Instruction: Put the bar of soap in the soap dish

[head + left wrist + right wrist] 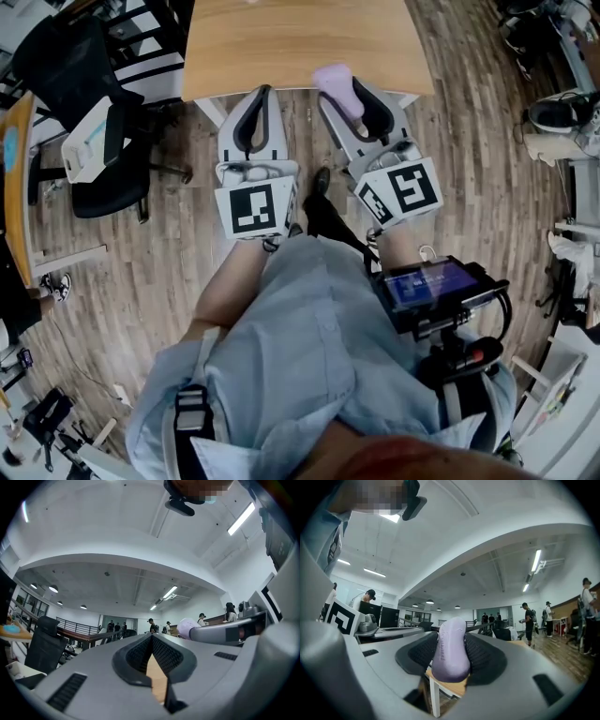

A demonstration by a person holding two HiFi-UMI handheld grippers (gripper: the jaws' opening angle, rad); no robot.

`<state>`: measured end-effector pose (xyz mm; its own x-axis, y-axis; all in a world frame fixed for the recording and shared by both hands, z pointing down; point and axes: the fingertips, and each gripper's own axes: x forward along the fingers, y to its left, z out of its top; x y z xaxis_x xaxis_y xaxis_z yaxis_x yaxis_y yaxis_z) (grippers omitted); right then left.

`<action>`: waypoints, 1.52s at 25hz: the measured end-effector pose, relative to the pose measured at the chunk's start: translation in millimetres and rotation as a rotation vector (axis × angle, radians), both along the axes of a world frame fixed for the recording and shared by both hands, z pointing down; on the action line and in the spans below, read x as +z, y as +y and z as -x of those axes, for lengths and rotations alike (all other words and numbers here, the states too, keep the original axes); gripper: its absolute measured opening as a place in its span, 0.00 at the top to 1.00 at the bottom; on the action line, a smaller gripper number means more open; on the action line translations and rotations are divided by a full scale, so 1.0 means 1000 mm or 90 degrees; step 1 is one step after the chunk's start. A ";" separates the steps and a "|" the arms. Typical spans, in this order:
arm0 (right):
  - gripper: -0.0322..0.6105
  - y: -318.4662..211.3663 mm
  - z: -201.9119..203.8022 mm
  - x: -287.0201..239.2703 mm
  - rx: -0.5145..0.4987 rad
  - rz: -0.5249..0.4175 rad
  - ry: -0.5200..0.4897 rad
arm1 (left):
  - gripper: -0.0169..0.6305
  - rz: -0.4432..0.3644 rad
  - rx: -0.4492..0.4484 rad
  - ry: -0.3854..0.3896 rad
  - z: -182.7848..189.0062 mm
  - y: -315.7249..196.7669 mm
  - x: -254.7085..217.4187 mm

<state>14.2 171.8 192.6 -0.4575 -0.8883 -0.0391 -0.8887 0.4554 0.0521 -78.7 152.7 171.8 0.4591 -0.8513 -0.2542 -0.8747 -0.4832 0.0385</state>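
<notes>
A lilac bar of soap [335, 82] stands on edge between the pads of my right gripper [347, 98], which is shut on it just past the near edge of the wooden table [300, 42]. In the right gripper view the soap [451, 652] fills the gap between the jaws of that gripper [451, 641], with the table corner [446, 686] below. My left gripper [260, 96] hangs beside it, shut and holding nothing. Its jaws meet at the tips in the left gripper view [152, 639], where the soap [186, 628] shows to the right. No soap dish is in view.
A black office chair [89, 103] stands left of the table on the wooden floor. The person's body and a strapped device with a screen [431, 286] fill the lower head view. Shelving and clutter line the right edge [572, 122]. People stand far off [528, 620].
</notes>
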 end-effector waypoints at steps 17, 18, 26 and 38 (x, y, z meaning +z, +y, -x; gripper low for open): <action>0.65 -0.137 -0.068 0.016 -0.012 0.015 -0.021 | 0.96 0.032 -0.013 -0.058 -0.071 -0.138 0.020; 0.65 -0.145 -0.074 0.017 -0.013 0.016 -0.024 | 0.96 0.032 -0.015 -0.060 -0.077 -0.148 0.021; 0.65 -0.196 -0.102 0.017 -0.027 0.007 -0.032 | 0.96 0.026 -0.030 -0.084 -0.104 -0.193 0.017; 0.65 -0.265 -0.108 0.009 -0.064 0.002 -0.020 | 0.96 0.002 -0.062 -0.055 -0.111 -0.250 0.002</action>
